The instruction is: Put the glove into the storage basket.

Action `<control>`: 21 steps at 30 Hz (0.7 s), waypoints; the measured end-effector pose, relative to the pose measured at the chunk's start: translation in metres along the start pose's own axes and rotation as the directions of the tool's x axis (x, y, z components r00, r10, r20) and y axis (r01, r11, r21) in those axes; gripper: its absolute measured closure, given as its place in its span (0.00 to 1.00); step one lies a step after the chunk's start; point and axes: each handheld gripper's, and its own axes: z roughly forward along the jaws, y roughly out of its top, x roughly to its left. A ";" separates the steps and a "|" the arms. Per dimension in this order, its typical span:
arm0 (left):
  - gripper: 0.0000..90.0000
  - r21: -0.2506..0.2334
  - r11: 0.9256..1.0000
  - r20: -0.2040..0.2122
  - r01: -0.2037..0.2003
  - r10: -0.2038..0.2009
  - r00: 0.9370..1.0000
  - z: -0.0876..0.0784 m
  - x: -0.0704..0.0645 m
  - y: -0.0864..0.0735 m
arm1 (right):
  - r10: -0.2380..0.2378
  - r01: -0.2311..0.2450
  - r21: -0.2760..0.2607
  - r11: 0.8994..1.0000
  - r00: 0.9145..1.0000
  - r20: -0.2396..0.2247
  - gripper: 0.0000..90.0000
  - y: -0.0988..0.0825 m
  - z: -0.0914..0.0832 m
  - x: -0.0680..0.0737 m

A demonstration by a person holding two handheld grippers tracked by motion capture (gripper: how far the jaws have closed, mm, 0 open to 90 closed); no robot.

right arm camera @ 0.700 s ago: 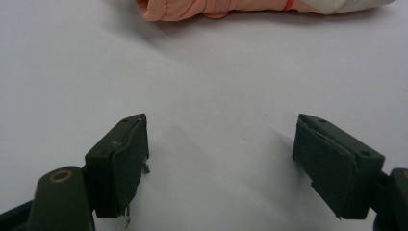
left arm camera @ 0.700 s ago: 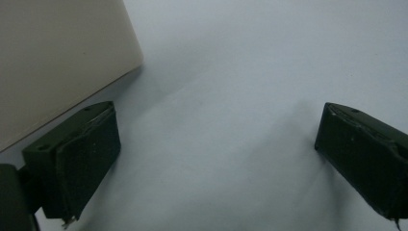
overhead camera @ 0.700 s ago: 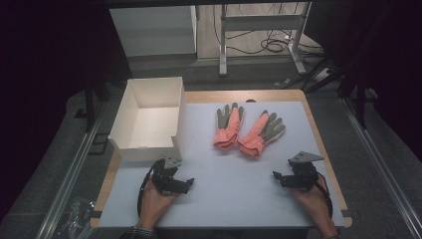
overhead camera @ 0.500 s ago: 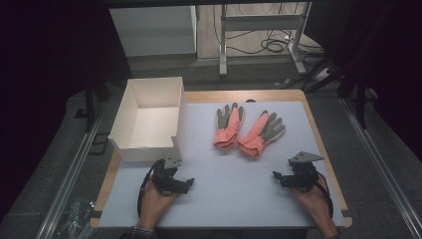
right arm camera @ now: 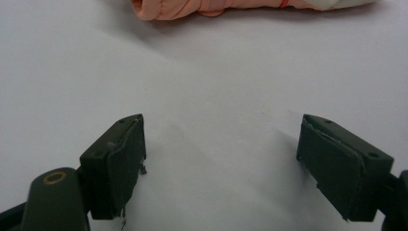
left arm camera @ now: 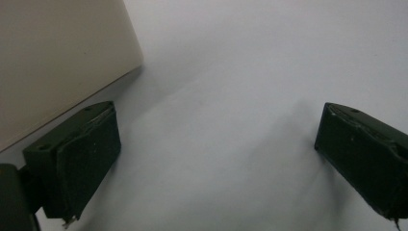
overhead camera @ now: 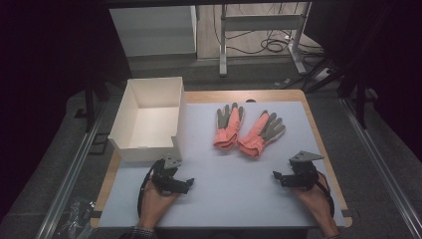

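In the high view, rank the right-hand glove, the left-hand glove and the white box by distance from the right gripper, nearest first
From the right gripper:
1. Right-hand glove, up and left of it.
2. Left-hand glove, beside the first, further left.
3. White box, at the table's left edge.

Surface (overhead camera: 224,199): box (overhead camera: 149,119) at 10 o'clock, along the left edge; two gloves (overhead camera: 246,129) side by side at 1 o'clock, right of the box and well apart from it. Left gripper (overhead camera: 186,183) at 7 o'clock, just before the box's near wall. Right gripper (overhead camera: 276,177) at 5 o'clock, before the gloves and apart from them, both grippers low over the surface.
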 end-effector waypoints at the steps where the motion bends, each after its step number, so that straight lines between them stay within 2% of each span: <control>1: 0.02 0.000 1.000 0.000 0.000 0.000 1.000 0.000 0.000 0.000 | 0.002 -0.002 0.000 1.000 1.000 0.001 0.21 0.000 0.000 0.000; 10: 0.02 -0.001 1.000 0.001 0.001 -0.001 1.000 0.000 0.000 0.000 | 0.030 -0.030 -0.009 1.000 0.999 -0.014 0.29 0.004 -0.005 -0.004; 21: 0.02 -0.001 1.000 0.000 0.001 -0.001 1.000 0.000 0.000 0.000 | 0.061 -0.062 -0.023 0.998 0.997 -0.054 0.42 0.028 -0.005 -0.015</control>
